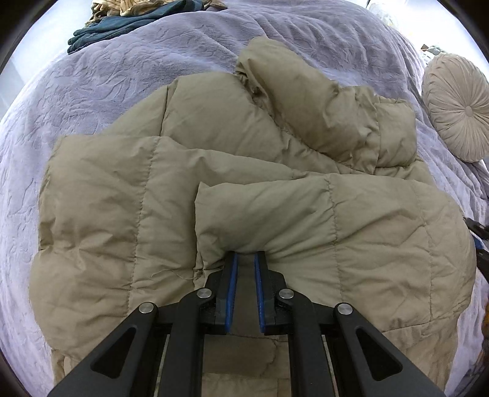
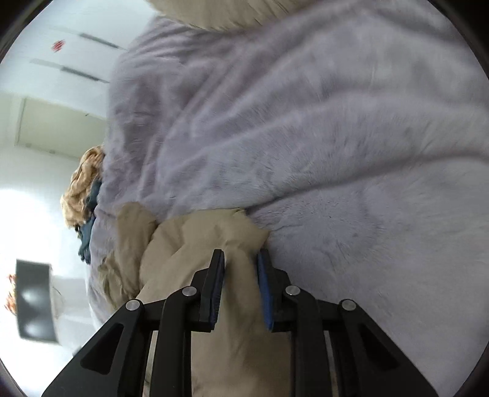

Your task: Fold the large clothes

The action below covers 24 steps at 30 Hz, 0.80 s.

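A puffy khaki quilted jacket (image 1: 214, 183) lies spread on a lilac plush bedspread (image 1: 122, 76), one sleeve folded across its upper part. My left gripper (image 1: 246, 253) points steeply down and is shut on a pinched fold at the jacket's near edge. Its blue pads (image 1: 233, 274) squeeze the cloth. In the right wrist view, another bunched edge of the jacket (image 2: 183, 244) fills the gap between the jaws of my right gripper (image 2: 240, 253). Both of its pads press on that cloth, and the bedspread (image 2: 305, 137) lies just beyond.
A round pleated cushion (image 1: 458, 107) sits at the bed's right side. Dark teal clothing (image 1: 122, 27) and a tan patterned garment (image 1: 137, 6) are piled at the far edge, seen also as the patterned garment (image 2: 82, 186). White cupboards (image 2: 61, 61) stand beyond the bed.
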Each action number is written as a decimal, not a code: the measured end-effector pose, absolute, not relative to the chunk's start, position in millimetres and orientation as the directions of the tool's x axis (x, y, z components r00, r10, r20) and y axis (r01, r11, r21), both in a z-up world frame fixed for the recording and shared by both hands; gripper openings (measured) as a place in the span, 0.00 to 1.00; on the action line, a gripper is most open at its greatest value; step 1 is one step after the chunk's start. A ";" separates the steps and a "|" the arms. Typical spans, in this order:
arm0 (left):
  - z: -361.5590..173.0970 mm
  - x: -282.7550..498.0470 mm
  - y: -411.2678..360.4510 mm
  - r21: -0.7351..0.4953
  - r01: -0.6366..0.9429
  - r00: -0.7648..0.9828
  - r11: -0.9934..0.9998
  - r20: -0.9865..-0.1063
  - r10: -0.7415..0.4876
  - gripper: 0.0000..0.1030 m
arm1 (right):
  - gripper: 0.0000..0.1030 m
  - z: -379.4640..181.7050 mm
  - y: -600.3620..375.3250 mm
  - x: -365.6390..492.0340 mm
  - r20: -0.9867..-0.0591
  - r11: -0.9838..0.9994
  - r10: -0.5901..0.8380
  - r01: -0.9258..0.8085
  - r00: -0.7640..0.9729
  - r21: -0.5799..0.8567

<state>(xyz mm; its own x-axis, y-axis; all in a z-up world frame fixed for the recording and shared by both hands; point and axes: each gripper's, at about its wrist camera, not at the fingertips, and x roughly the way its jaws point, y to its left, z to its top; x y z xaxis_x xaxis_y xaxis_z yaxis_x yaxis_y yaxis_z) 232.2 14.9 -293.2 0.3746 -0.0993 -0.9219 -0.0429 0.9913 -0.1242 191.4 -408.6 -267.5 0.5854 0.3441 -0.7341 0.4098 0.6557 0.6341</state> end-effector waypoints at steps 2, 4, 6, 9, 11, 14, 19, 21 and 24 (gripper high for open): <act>-292.5 232.6 14.9 -0.120 -0.040 0.373 0.992 -0.923 -0.097 0.13 | 0.23 -249.2 -399.1 175.9 -0.720 0.693 0.334 0.360 0.608 0.625; -292.8 232.5 15.4 -0.119 -0.041 0.375 0.992 -0.922 -0.095 0.13 | 0.23 -237.3 -387.5 157.2 -0.709 0.724 0.347 0.305 0.614 0.618; -292.4 232.4 15.6 -0.120 -0.042 0.377 0.992 -0.921 -0.095 0.13 | 0.23 -241.4 -372.4 149.8 -0.727 0.753 0.369 0.272 0.579 0.599; -293.2 232.9 14.0 -0.117 -0.045 0.380 0.992 -0.920 -0.092 0.13 | 0.23 -263.9 -361.9 142.9 -0.789 0.802 0.344 0.278 0.509 0.529; -293.3 233.8 12.8 -0.117 -0.036 0.384 0.993 -0.919 -0.094 0.13 | 0.22 -283.4 -359.2 145.0 -0.811 0.805 0.336 0.301 0.479 0.512; -294.7 235.8 10.9 -0.112 -0.015 0.388 0.994 -0.917 -0.097 0.13 | 0.21 -297.4 -361.2 145.9 -0.808 0.780 0.341 0.335 0.481 0.529; -286.5 234.5 12.6 -0.109 -0.010 0.382 0.994 -0.919 -0.097 0.13 | 0.23 -289.6 -360.5 145.5 -0.819 0.780 0.326 0.356 0.472 0.515; -278.4 229.7 14.1 -0.107 -0.004 0.390 0.994 -0.916 -0.097 0.13 | 0.24 -279.9 -361.7 138.0 -0.817 0.781 0.327 0.351 0.475 0.517; -266.4 218.7 18.9 -0.107 0.009 0.401 0.994 -0.910 -0.101 0.13 | 0.24 -272.3 -359.4 131.1 -0.809 0.766 0.335 0.362 0.483 0.532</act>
<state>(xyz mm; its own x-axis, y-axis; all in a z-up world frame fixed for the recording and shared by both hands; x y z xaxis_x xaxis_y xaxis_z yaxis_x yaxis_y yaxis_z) 218.7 18.9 -266.4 0.4010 -0.1015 -0.9105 0.0089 0.9942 -0.1069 131.1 -359.4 -272.3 0.4827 0.3346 -0.8094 0.3616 0.7656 0.5321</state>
